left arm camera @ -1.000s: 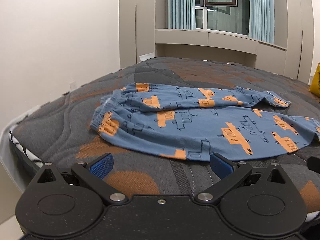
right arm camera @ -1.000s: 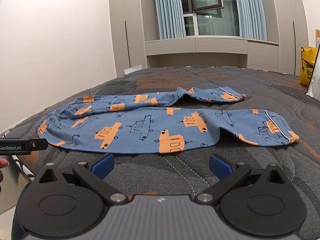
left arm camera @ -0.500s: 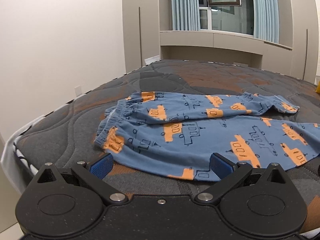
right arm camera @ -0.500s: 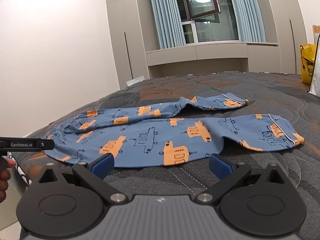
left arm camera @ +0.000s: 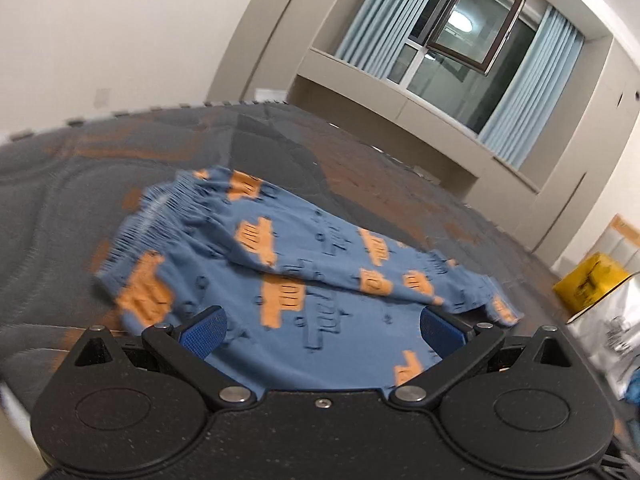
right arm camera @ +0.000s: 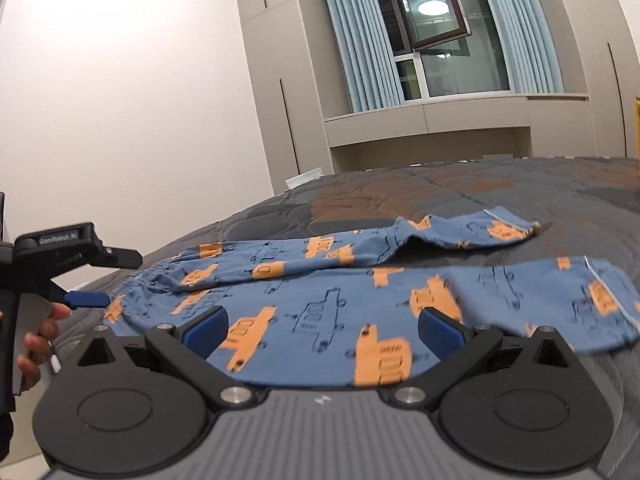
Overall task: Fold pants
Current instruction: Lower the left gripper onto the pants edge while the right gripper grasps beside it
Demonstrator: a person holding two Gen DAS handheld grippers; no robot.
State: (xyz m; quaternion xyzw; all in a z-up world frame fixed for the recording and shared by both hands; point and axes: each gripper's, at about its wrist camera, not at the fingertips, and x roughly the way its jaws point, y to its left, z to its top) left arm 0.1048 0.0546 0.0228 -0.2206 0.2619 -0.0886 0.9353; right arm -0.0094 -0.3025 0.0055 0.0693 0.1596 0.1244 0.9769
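Observation:
Blue pants with orange truck prints [right arm camera: 328, 288] lie spread flat on a dark quilted bed, waistband to the left, two legs running right. In the left wrist view the pants [left arm camera: 280, 276] show their gathered waistband nearest. My left gripper [left arm camera: 324, 330] is open, its blue pads over the waist end of the pants. It also shows in the right wrist view [right arm camera: 86, 280] at the far left, held by a hand. My right gripper [right arm camera: 324, 330] is open over the near leg's front edge.
The bed [right arm camera: 500, 192] is dark grey with brown patches and runs back to a window wall. A yellow bag [left arm camera: 588, 284] and a silvery bag [left arm camera: 612, 332] stand at the right. A white wall lies left of the bed edge.
Both grippers have moved forward over the pants' near edge. The left wrist view has tilted and swung toward the waistband. Both stay open.

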